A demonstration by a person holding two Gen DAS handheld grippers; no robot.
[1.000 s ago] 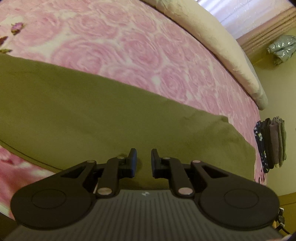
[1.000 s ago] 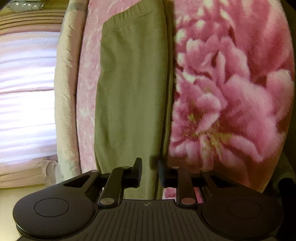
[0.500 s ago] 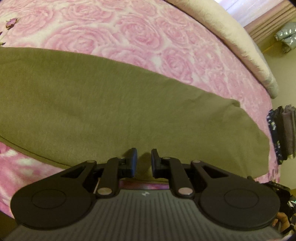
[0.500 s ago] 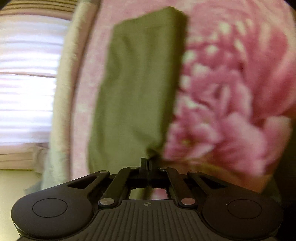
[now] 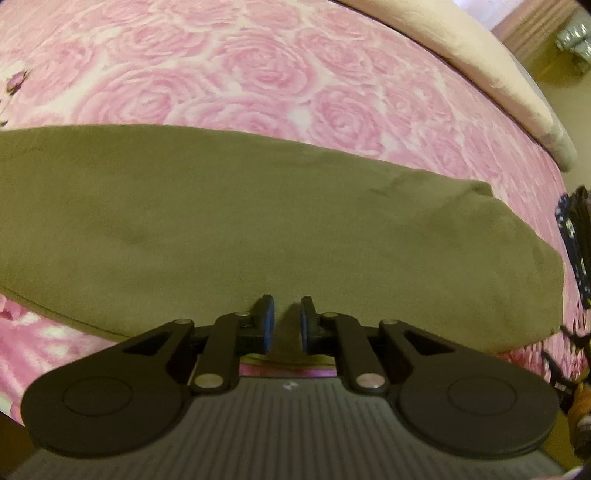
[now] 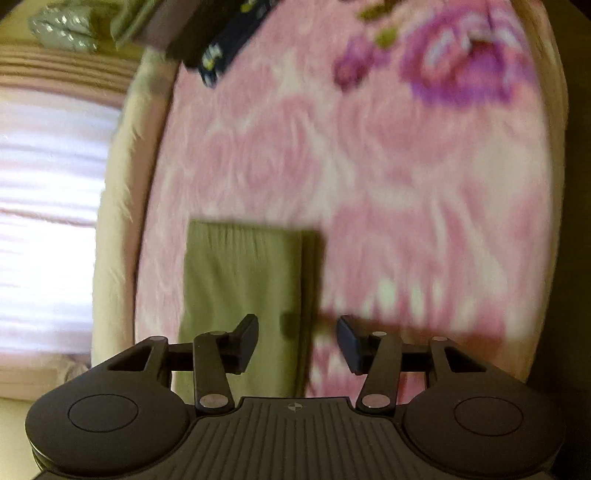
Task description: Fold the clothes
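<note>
I see a big bed (image 5: 258, 66) with a pink rose blanket on it. The green garment (image 5: 258, 229) lies flat across the near part of the bed, close to the near edge, folded into a long strip. A moment ago my right tool (image 6: 297, 341) was pinched tight at the cloth's edge. Now its jaws are opening and nothing is between them. I think it has let the cloth go, so this fold looks done. My left tool (image 5: 283, 319) has only a small gap, and I cannot tell if it pinches the cloth's near edge. At the far corner sits a pile of folded clothes (image 6: 207, 33). The right picture is blurry, and the garment's ends are cut off.
</note>
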